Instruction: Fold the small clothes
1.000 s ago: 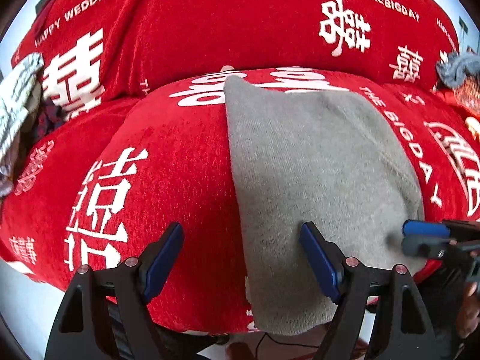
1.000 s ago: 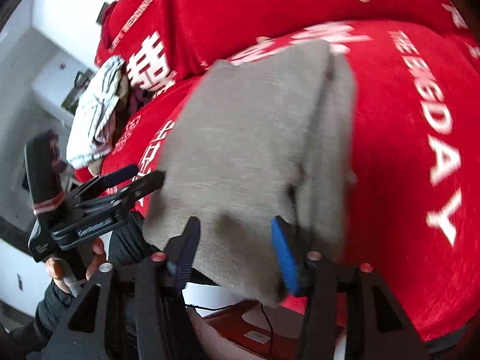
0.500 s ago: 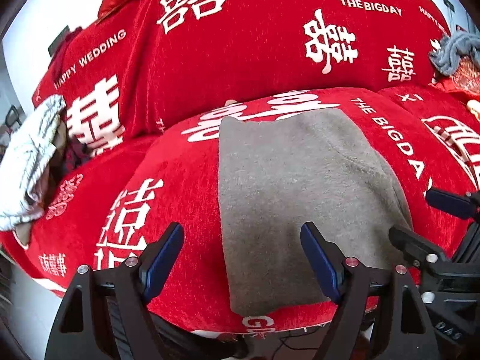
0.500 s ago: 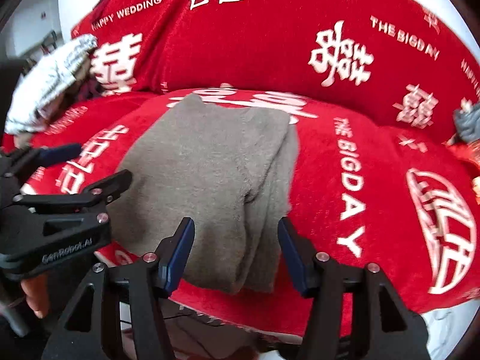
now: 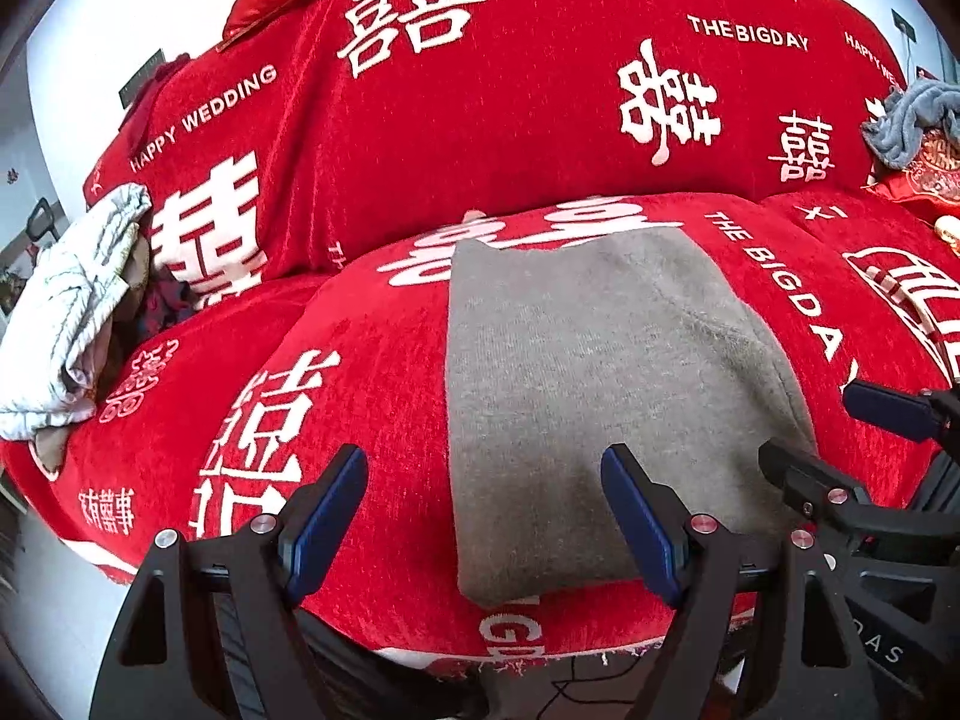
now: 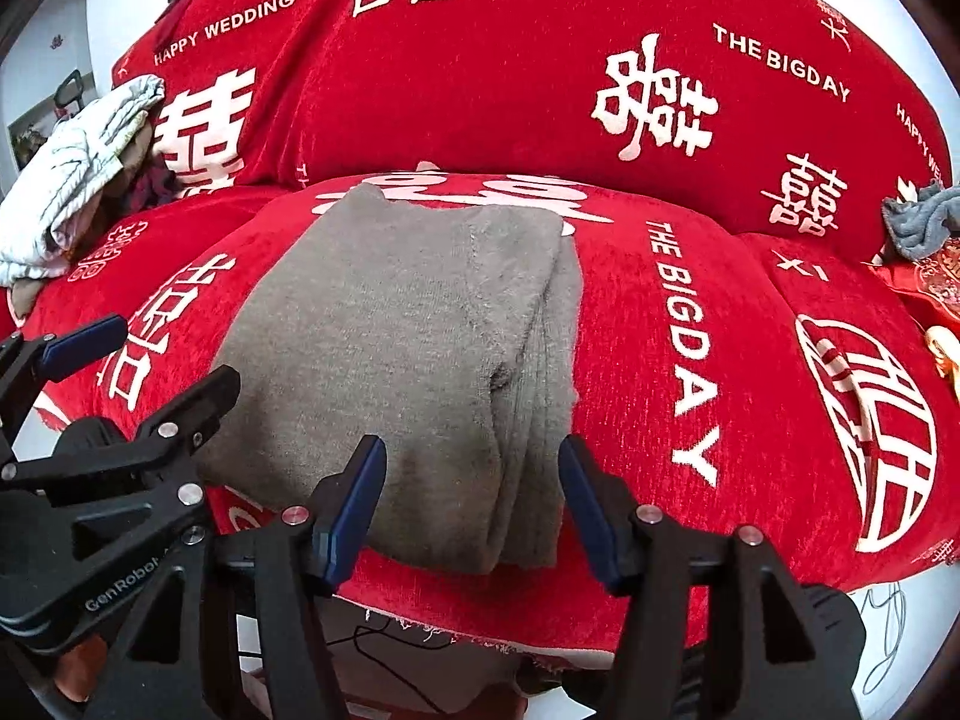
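A grey knitted garment [image 5: 600, 372] lies folded lengthwise into a long strip on the red sofa seat [image 5: 372, 372]. Its doubled layers show along the right edge in the right wrist view [image 6: 408, 330]. My left gripper [image 5: 483, 462] hangs open above the garment's near left edge and holds nothing. Over the garment's near end, my right gripper [image 6: 473, 447] also stands open, its pads clear of the cloth. Each gripper shows in the other's view: the right gripper [image 5: 840, 450] at the right, the left gripper [image 6: 150, 360] at the left.
A crumpled white and grey cloth [image 5: 72, 312] lies on the left end of the sofa [image 6: 78, 180]. A blue-grey cloth [image 5: 912, 120] rests on a red cushion at the right. The sofa back [image 5: 540, 90] rises behind. Cables run along the floor below the seat edge.
The right gripper opened wider, released the grey fold and drew back upward. The garment settled flat as a folded strip. The left gripper backed away, still open.
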{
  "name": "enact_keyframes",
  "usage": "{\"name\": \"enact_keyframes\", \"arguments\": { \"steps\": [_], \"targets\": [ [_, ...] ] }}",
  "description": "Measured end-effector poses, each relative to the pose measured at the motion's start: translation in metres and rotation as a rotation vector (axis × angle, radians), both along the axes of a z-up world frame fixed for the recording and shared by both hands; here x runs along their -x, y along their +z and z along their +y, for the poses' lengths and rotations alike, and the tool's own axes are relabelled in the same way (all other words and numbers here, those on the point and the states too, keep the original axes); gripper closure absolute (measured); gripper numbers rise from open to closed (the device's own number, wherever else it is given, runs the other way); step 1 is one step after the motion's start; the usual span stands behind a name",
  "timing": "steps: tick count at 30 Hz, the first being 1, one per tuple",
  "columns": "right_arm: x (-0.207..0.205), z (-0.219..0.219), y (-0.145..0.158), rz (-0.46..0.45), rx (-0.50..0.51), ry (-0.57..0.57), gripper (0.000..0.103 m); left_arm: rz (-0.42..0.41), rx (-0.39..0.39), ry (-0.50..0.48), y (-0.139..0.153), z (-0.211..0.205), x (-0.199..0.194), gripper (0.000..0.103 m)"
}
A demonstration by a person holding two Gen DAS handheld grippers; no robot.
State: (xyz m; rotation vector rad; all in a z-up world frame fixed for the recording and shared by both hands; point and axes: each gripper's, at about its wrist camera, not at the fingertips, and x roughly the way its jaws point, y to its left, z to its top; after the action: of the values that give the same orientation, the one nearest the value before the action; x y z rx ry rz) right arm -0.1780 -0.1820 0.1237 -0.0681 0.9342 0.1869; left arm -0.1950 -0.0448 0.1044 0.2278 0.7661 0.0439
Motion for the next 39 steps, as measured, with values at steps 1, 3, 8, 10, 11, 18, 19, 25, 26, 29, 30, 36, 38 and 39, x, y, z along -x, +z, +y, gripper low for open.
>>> {"name": "enact_keyframes", "arguments": {
  "steps": [1,3,8,10,11,18,19,25,26,29,30,36,38,39],
  "targets": [
    [0.001,0.0,0.001,-0.004,0.003,-0.003,0.04,-0.004,0.001,0.002,0.001,0.001,0.001,0.022],
    [0.004,0.001,0.004,-0.014,0.007,-0.005,0.04,0.001,0.016,0.006,0.002,0.003,0.003,0.022],
    [0.009,0.005,0.011,-0.045,0.026,-0.005,0.04,0.037,0.084,-0.007,0.003,0.012,0.002,0.022],
    [0.011,0.006,0.014,-0.054,0.033,-0.003,0.04,0.026,0.092,-0.011,0.004,0.014,0.005,0.022],
    [0.012,0.007,0.014,-0.056,0.036,-0.002,0.04,0.021,0.086,-0.009,0.004,0.014,0.006,0.022],
    [0.015,0.013,0.016,-0.059,0.058,-0.001,0.039,0.002,0.075,0.003,0.005,0.016,0.011,0.022],
    [0.016,0.014,0.017,-0.06,0.06,-0.001,0.039,0.003,0.08,0.006,0.004,0.017,0.012,0.022],
    [0.02,0.018,0.018,-0.065,0.074,0.002,0.039,0.003,0.091,0.015,0.004,0.022,0.013,0.022],
    [0.02,0.017,0.019,-0.066,0.075,0.002,0.039,0.0,0.092,0.018,0.005,0.022,0.013,0.022],
    [0.022,0.017,0.021,-0.07,0.08,0.0,0.039,-0.006,0.108,0.013,0.007,0.026,0.015,0.022],
    [0.023,0.017,0.022,-0.073,0.081,0.0,0.039,-0.007,0.111,0.013,0.008,0.026,0.016,0.022],
    [0.027,0.019,0.026,-0.078,0.09,0.0,0.039,-0.009,0.111,-0.014,0.01,0.026,0.019,0.022],
    [0.028,0.019,0.027,-0.081,0.094,0.0,0.039,-0.012,0.11,-0.026,0.011,0.024,0.02,0.022],
    [0.027,0.019,0.028,-0.081,0.096,-0.001,0.039,-0.015,0.107,-0.026,0.011,0.023,0.02,0.022]
  ]
}}
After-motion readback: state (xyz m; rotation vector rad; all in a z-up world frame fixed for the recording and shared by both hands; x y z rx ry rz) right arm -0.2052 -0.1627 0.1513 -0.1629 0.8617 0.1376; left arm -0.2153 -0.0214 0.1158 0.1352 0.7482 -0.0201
